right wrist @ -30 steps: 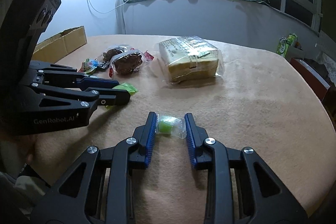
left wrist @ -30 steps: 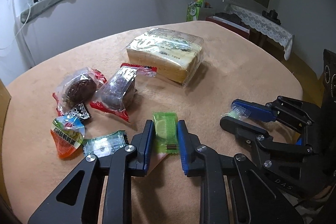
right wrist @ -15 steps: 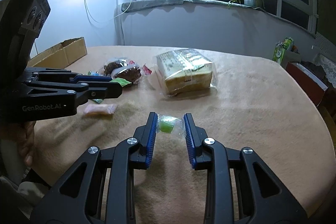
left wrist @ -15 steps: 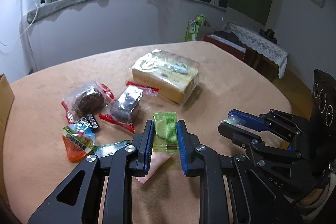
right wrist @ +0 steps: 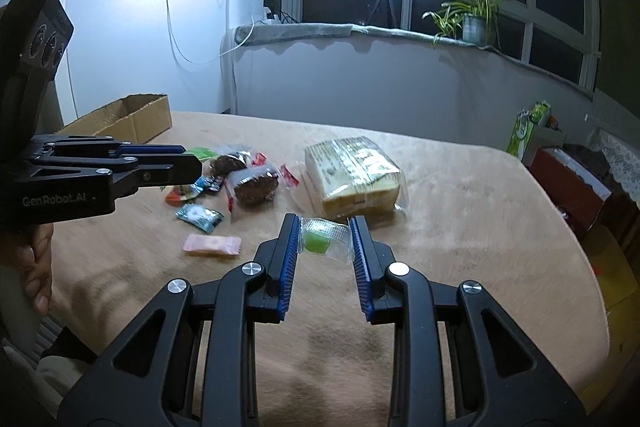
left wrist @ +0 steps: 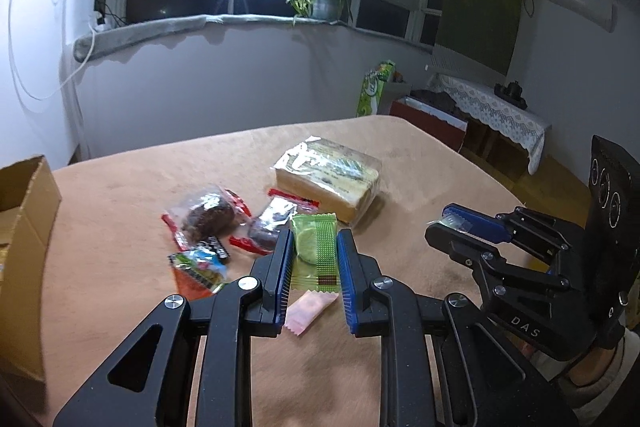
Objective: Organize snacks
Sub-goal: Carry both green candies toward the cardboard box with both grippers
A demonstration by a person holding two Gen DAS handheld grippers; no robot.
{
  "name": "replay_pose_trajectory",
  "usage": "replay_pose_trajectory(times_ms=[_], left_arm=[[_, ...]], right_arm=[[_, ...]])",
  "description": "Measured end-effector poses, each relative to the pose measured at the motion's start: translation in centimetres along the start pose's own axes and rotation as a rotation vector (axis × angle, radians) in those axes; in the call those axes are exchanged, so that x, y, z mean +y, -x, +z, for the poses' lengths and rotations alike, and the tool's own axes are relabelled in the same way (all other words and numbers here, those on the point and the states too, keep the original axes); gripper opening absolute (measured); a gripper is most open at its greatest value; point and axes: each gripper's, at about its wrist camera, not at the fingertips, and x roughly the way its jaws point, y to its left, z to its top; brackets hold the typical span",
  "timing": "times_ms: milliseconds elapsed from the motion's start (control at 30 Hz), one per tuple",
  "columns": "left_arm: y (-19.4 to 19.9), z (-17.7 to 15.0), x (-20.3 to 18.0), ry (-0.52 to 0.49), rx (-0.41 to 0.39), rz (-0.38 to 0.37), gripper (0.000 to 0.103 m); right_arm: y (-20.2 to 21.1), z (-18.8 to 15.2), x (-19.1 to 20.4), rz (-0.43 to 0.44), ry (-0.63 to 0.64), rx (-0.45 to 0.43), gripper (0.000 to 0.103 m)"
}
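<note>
Left wrist view: left claw (left wrist: 313, 259) clenched on green lime-printed sachet (left wrist: 315, 251); right claw (right wrist: 325, 245) grasping clear-wrapped green candy (right wrist: 319, 241)

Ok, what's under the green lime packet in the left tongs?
The green lime packet hangs above a pink candy wrapper lying on the table. The packet and tongs hide the wrapper's far end.

Tan-clothed table (right wrist: 460, 227): bagged bread (right wrist: 352, 179), wrapped cakes (right wrist: 252, 187), candies (right wrist: 212, 245), cardboard box (right wrist: 128, 119).

We see the box (left wrist: 24, 259) cut off by the left edge. The pink candy (left wrist: 310, 311) lies partly hidden behind the lime packet (left wrist: 316, 251). Print on the bread (right wrist: 352, 171) wrapper is unreadable.
</note>
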Motion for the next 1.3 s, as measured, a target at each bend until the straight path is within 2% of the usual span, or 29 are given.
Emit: replay_pose_trajectory(times_ms=[333,600,767,1133,1300], left_arm=[[3.8,-0.3,1.9,0.032,-0.077,0.057,0.020],[7.0,-1.2,5.2,0.084,-0.129,0.113,0.020],[9.6,-2.0,8.5,0.146,-0.173,0.171,0.020],[15.4,-5.1,18.5,0.334,-0.222,0.368,0.020],[16.6,-5.7,21.2,0.365,-0.228,0.407,0.020]], right_arm=[[0.5,2.0,3.3,0.024,0.062,-0.021,0.027],[-1.2,4.5,8.9,0.108,0.149,-0.019,0.027],[-2.4,7.0,13.7,0.183,0.208,-0.049,0.027],[-6.5,11.8,24.8,0.375,0.310,-0.097,0.027],[-7.9,12.7,28.9,0.439,0.342,-0.101,0.027]])
